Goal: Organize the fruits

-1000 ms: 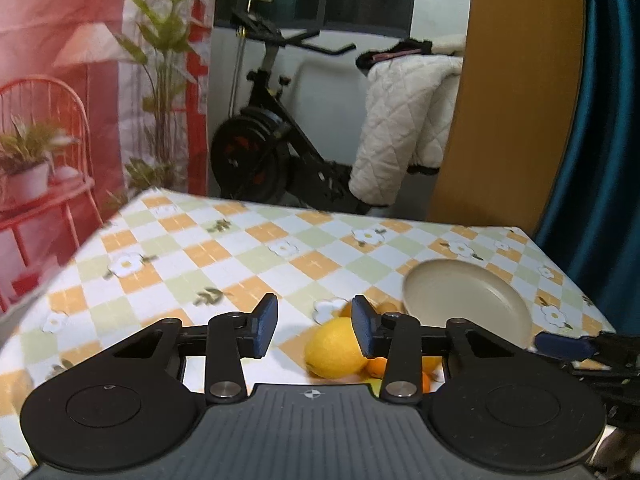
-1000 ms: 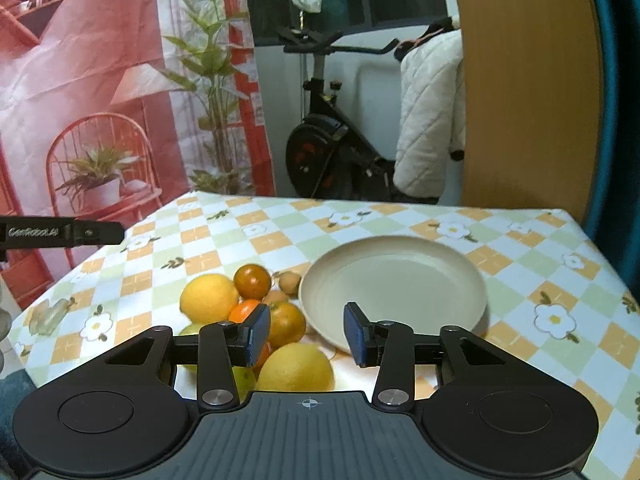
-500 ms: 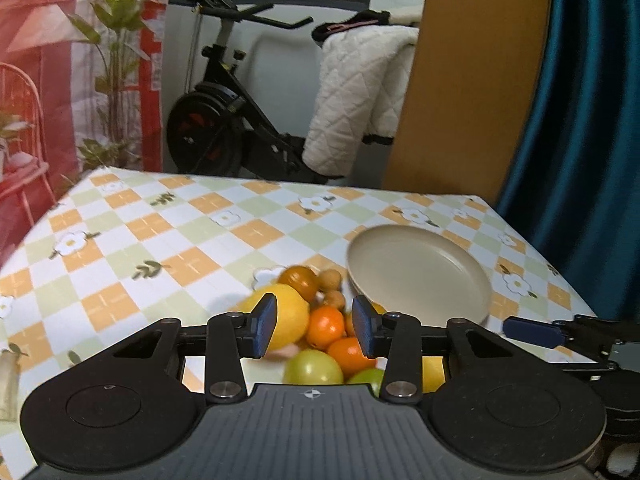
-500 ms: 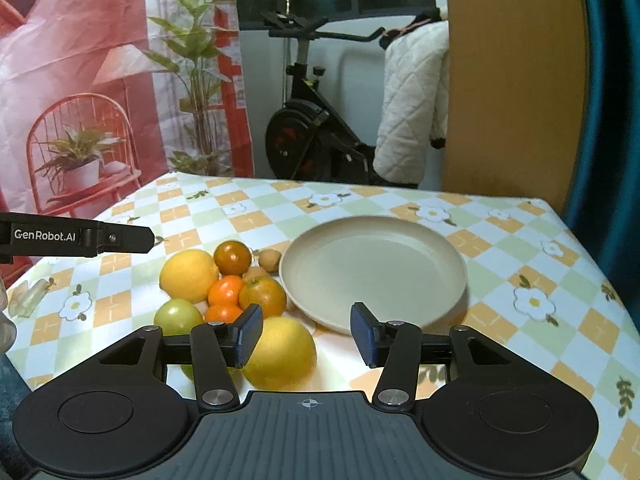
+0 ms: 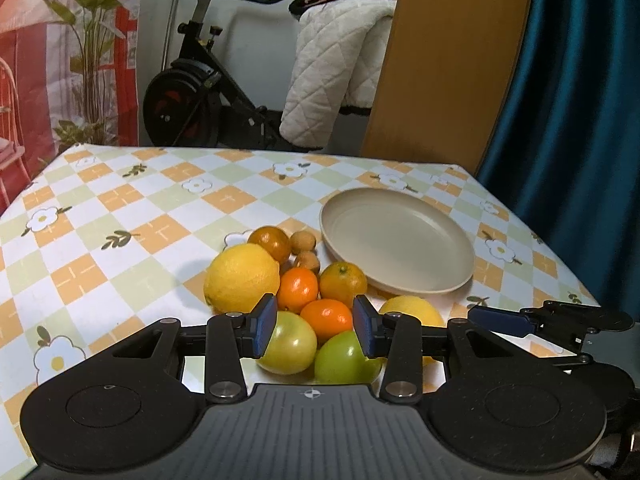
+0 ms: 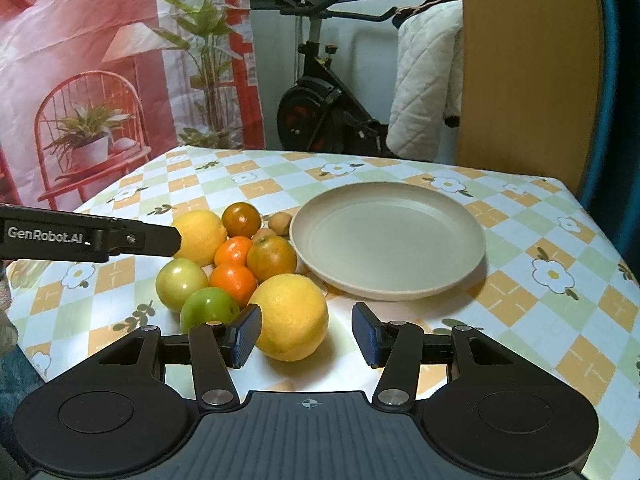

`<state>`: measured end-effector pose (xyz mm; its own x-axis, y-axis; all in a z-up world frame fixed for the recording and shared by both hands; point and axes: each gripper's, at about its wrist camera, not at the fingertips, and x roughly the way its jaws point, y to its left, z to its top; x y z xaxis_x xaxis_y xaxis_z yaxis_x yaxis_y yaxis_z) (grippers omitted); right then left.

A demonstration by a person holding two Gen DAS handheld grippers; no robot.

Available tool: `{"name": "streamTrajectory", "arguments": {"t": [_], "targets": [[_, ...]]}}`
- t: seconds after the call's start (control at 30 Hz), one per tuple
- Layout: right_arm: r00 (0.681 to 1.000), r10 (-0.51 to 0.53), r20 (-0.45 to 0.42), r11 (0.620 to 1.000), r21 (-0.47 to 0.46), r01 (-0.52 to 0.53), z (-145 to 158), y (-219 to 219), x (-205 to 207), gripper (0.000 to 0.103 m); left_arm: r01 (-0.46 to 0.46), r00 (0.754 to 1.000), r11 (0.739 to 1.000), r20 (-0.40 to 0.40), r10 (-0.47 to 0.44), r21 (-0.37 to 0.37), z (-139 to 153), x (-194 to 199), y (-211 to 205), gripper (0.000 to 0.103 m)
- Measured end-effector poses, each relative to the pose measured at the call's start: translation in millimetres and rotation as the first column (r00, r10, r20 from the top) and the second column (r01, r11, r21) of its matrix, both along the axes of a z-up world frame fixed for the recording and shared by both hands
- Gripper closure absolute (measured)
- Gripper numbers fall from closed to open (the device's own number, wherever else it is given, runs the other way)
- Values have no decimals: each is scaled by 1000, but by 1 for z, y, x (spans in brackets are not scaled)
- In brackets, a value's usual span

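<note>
1. Since a second ago both views show more of the table [image 5: 120, 216]: in the left view the full heap of fruits [image 5: 296, 292] is seen now, where before only one lemon showed between the fingers.
2. The left gripper [image 5: 315, 328] points down over the near side of the heap, its jaws partly apart and holding nothing.
3. The right gripper [image 6: 307, 334] also tilts downward; its jaws have just been opening, and the near lemon [image 6: 291, 316] lies in front of the gap, not pressed by the pads.
4. The heap lies just left of the empty plate [image 6: 472, 256].
5. In the left view a green fruit [image 5: 344, 360] is partly hidden behind the right finger, and the near lemon is mostly covered.
6. The small brown fruits [image 6: 279, 223] are too small to name.
</note>
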<state>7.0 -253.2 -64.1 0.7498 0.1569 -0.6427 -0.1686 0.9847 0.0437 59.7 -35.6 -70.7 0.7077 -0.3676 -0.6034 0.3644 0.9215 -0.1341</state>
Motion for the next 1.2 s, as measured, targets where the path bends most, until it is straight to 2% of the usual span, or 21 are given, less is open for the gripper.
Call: {"name": "streamTrajectory", "arguments": {"t": [0.17,0.27,0.43,0.5,1.0,1.2], "targets": [[1000,30,-9,1000,-7,-30,-6,4,2,56,14,1000,1000,-11,-14,1,-2,3,-3,58],[999,47,-4,999,-27,-47,-7,6,4,56,23,1000,1000,-15,-23,-3,-4,5,-5,53],[998,58,-11,998,-5,-58,-9,5,8,55,43,998,999,-47,-44,-26,-6,15,-13,49],[997,71,-16,997,2,-71,-11,6,11,54,62,996,997,-66,-65,-39,-8,19,-18,43],[995,95,-43,995,27,-94,-17,6,19,52,206,968,977,-133,-211,-53,-24,35,-54,43],[995,90,-40,996,31,-89,-17,5,18,52,216,962,974,-159,-223,-60,-31,39,-57,42]]}}
